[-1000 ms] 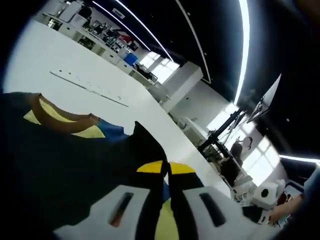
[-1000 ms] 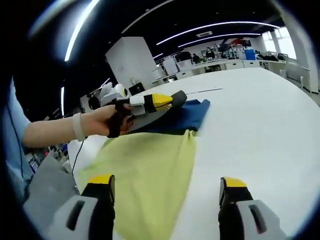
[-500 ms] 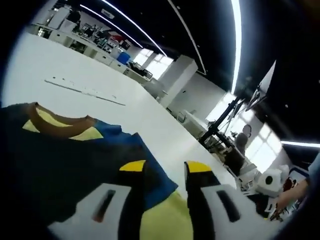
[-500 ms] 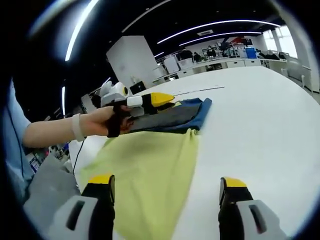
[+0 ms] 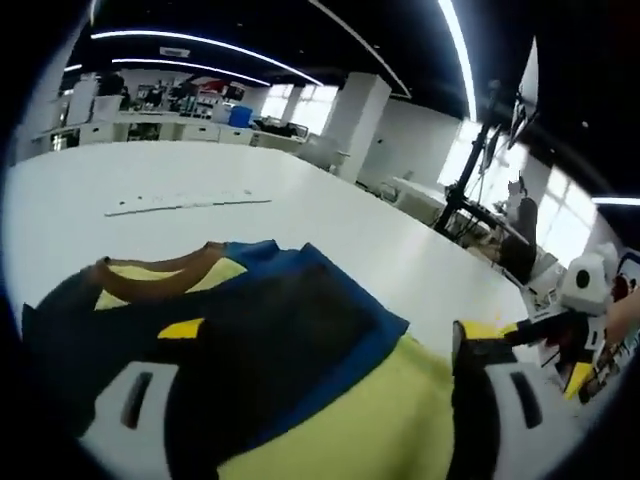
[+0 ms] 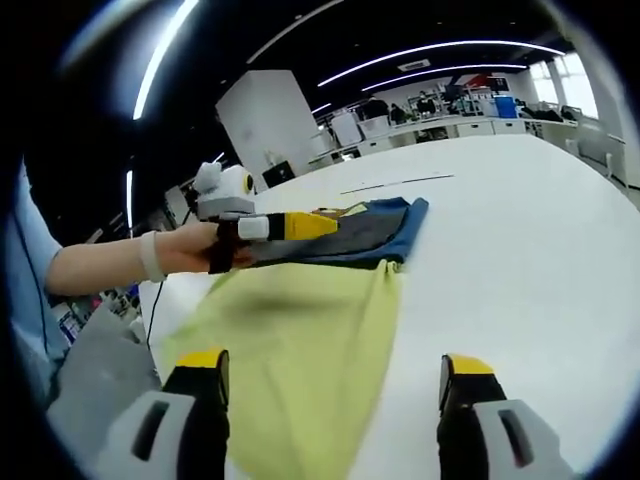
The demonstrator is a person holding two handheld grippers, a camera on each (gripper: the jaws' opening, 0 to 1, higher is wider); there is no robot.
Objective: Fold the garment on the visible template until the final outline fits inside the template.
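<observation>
Garment (image 6: 300,320) lies yellow and blue on the white table (image 6: 520,260); both grippers (image 5: 320,345) (image 6: 325,375) hover gaping, empty.

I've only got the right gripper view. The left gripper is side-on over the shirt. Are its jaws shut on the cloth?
Observer: No. In the left gripper view the left gripper is open, jaws wide apart, with the shirt lying under them.
Operator: Which end of the shirt is it pointing at?
Observer: The neck end. The brown collar lies ahead of the jaws, with yellow showing inside it and white table beyond.
</observation>
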